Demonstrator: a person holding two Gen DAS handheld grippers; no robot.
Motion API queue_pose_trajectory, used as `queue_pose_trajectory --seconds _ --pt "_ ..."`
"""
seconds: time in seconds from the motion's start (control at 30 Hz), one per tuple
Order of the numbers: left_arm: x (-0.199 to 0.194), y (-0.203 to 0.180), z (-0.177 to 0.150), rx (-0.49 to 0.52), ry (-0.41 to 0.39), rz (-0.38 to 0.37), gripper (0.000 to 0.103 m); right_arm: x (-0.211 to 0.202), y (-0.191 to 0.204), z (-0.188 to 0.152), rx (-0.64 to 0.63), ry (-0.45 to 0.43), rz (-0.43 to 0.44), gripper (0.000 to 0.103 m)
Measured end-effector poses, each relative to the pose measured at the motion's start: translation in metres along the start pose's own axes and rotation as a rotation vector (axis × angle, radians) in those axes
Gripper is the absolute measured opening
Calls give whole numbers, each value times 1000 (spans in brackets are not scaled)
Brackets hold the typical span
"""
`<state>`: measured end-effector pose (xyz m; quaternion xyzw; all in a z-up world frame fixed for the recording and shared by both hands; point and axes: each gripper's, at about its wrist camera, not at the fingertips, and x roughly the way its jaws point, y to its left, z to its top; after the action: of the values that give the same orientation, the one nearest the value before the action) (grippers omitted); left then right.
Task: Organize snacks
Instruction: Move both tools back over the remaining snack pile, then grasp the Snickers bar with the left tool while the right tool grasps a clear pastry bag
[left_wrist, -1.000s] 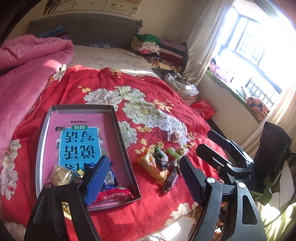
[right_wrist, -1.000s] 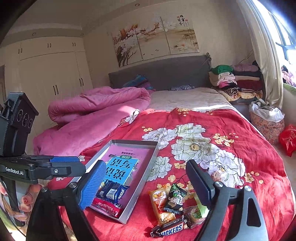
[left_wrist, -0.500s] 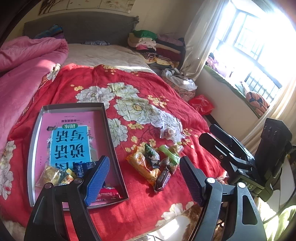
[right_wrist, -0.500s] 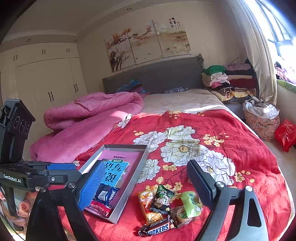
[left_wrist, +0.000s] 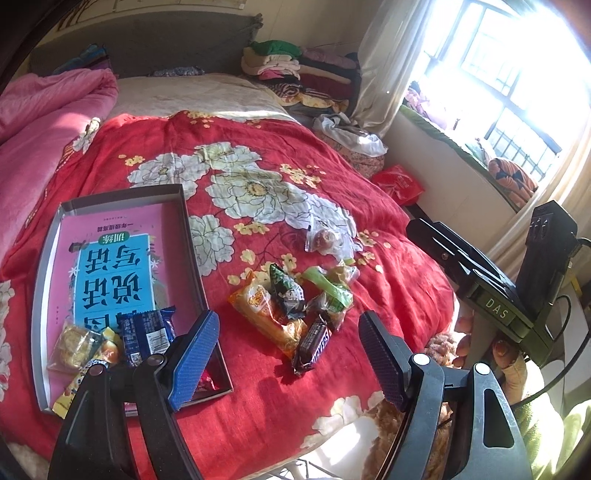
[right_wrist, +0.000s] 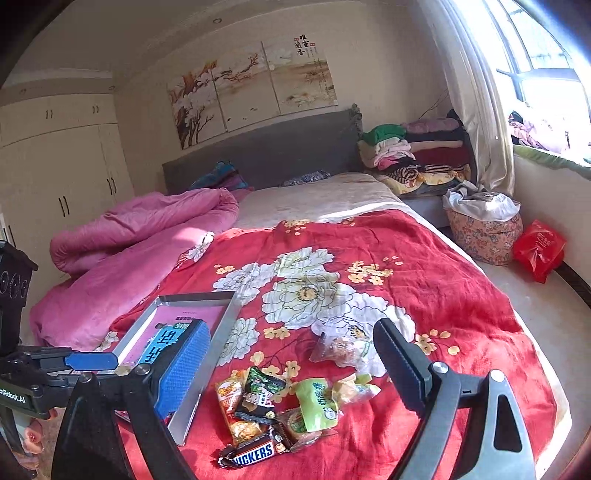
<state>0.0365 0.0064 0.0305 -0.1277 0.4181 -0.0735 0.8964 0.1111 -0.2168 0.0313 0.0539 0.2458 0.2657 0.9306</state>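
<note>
A grey shallow box (left_wrist: 186, 229) with a pink and blue book inside lies on the red flowered bedspread; it also shows in the right wrist view (right_wrist: 221, 341). In its near end lie a blue packet (left_wrist: 147, 332) and yellow wrapped snacks (left_wrist: 75, 349). A pile of loose snacks sits right of the box: an orange packet (left_wrist: 264, 314), a dark packet (right_wrist: 260, 393), a green packet (right_wrist: 317, 402), a Snickers bar (right_wrist: 253, 452) and a clear-wrapped cake (right_wrist: 338, 349). My left gripper (left_wrist: 288, 354) is open and empty above the pile's near edge. My right gripper (right_wrist: 291, 367) is open and empty over the pile.
A pink quilt (right_wrist: 122, 254) is bunched at the bed's left. Folded clothes (right_wrist: 413, 155) are stacked by the headboard. A floral basket (right_wrist: 484, 229) and a red bag (right_wrist: 539, 249) stand on the floor at right. The bed's near edge is just below the snacks.
Both grippers have shifted right and slightly forward, so the snack pile now sits between each pair of fingers. Both stay open; no snack has moved.
</note>
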Motion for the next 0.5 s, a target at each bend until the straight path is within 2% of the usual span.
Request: queue_pose_trajectory --seconds 0.27,0.5 --pt "24 -19 -8 53 55 -21 79 9 -32 -6 86 30 -45 90" --pt "47 -35 -16 103 110 -34 79 18 -48 -11 109 56 -75 90"
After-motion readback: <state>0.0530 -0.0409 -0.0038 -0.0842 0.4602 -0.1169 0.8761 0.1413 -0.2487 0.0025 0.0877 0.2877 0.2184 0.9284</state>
